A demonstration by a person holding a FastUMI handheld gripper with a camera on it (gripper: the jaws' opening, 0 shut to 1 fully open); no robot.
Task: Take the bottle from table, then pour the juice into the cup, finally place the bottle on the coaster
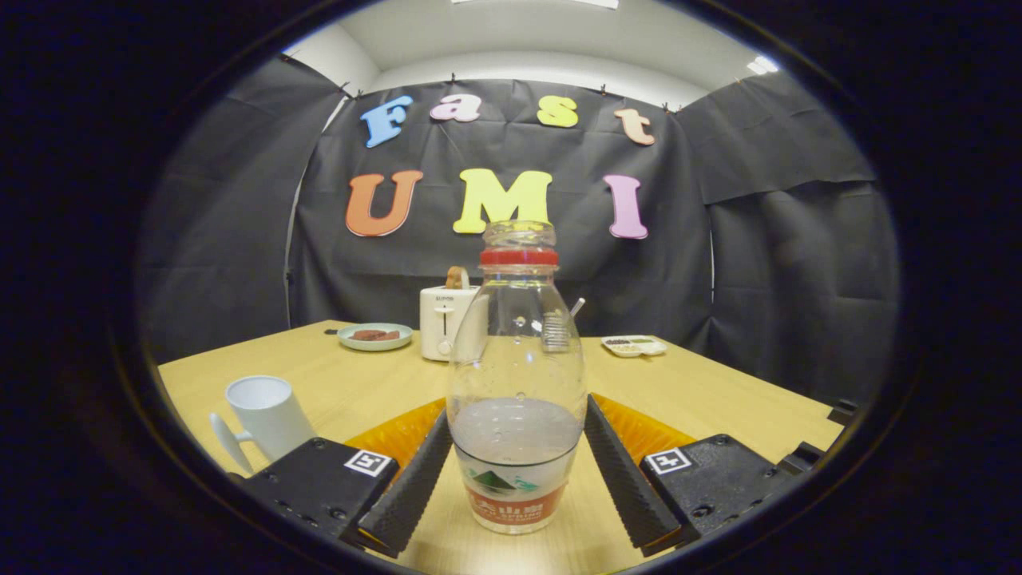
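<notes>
A clear plastic bottle [517,359] with a red neck ring and no cap stands upright between my fingers. A little greyish liquid fills its lower part, above a printed label. My gripper [517,407] has both ribbed black fingers [415,479] pressed against the bottle's sides near their tips. An orange coaster [395,435] lies on the table behind the fingers, showing on both sides of the bottle. Whether the bottle's base rests on the coaster or on the wood I cannot tell. A white cup [267,411] with its handle facing me stands left of the left finger.
The wooden table [718,399] runs back to the black cloth wall. At its far side stand a white toaster [447,319] with a slice of bread in it, a pale green plate [375,335] with something brown on it, and a small white tray [635,345].
</notes>
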